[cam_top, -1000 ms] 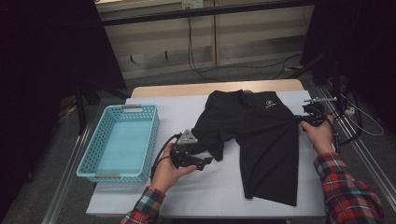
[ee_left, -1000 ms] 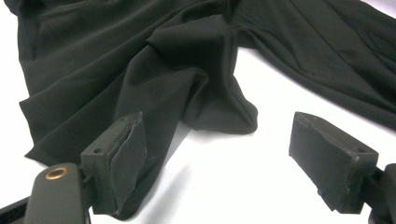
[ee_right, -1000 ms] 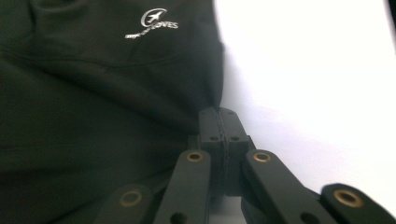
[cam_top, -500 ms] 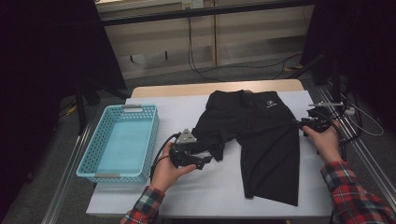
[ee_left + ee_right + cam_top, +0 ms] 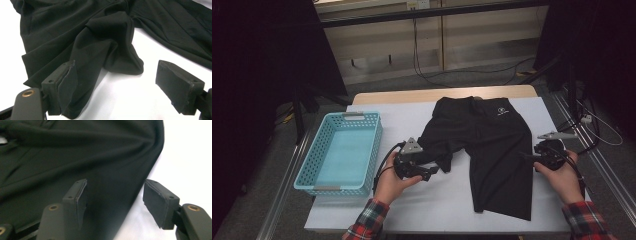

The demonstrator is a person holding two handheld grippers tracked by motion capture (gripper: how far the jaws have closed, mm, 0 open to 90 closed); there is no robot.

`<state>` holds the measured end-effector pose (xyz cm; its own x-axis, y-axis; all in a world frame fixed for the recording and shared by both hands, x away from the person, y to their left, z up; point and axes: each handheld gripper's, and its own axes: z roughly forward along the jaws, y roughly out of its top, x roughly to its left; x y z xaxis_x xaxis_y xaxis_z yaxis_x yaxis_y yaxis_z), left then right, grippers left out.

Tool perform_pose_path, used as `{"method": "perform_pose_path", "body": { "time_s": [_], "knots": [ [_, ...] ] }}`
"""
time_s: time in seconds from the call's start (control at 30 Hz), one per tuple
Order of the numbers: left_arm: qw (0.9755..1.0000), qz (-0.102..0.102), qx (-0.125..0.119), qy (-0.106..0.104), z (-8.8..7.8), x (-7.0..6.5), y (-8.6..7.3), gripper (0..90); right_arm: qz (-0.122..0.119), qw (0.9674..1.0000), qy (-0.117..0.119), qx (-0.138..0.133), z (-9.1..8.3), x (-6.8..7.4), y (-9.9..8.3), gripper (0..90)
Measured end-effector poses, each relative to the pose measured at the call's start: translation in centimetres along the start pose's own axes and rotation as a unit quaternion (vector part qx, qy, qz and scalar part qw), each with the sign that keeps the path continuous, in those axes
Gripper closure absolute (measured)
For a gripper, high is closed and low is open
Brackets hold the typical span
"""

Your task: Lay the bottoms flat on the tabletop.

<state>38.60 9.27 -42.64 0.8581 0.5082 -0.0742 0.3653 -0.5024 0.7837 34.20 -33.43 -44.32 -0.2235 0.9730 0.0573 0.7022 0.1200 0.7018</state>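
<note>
We see a pair of black shorts [image 5: 492,145] lying on the white table [image 5: 427,205], waistband toward the far edge. The leg on our right is spread flat & long toward us; the leg on our left is bunched & folded in on itself near the middle. A light blue basket [image 5: 339,152] stands well to the left, apart from the shorts.

Left gripper [image 5: 432,172] sits low on the table just beside the crumpled leg. In the left gripper view its jaws stand wide apart: cloth drapes against the left pad [image 5: 65,87], while the right pad is over bare table, so nothing is pinched, i.e. it's released.

Right gripper [image 5: 524,156] is at the outer edge of the flat leg. Its jaws have just been opening. In the right gripper view the hem edge of the shorts [image 5: 105,170] runs between the two pads, but neither presses on it, so it's also let go.

Our read: the step in hand is flattening the shorts before folding or binning them, w/ the bunched leg the main job left. To do it well, we'd:
- slide the left gripper's lower jaw under the hem of the crumpled leg, so only one layer is caught, not the whole wad
- close firmly, then draw the cloth toward the near-left corner, low over the table
- use the right gripper to pin or hold the flat leg's edge, so the shorts don't drag along

Risk: grabbing several layers just moves the lump.
</note>
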Motion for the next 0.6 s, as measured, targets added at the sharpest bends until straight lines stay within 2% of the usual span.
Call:
{"method": "perform_pose_path", "body": {
  "time_s": [0.1,0.23,0.37,0.5,0.6],
  "knots": [
    [1.0,0.003,0.003,0.003,-0.1,0.0,-0.2,17.3,0.005,0.9999,0.008,-0.004,-1.1,0.4,-0.9,36.4],
    [1.0,-0.004,0.001,0.001,-0.1,0.1,-0.4,16.2,0.006,0.9999,0.012,-0.001,-2.5,1.2,-2.1,37.9],
    [1.0,-0.005,-0.002,0.002,-0.3,0.0,-0.4,16.1,-0.004,0.9999,0.003,0.008,-3.3,1.5,-2.8,43.3],
    [1.0,-0.007,-0.006,0.003,-0.5,0.0,-0.4,16.1,-0.01,0.9994,0.01,0.032,-3.4,2.0,-3.7,52.7],
    [1.0,-0.006,-0.005,0.002,-0.5,0.0,-0.4,16.1,-0.018,0.9993,0.006,0.031,-3.5,2.2,-4.0,57.8]
  ]
}}
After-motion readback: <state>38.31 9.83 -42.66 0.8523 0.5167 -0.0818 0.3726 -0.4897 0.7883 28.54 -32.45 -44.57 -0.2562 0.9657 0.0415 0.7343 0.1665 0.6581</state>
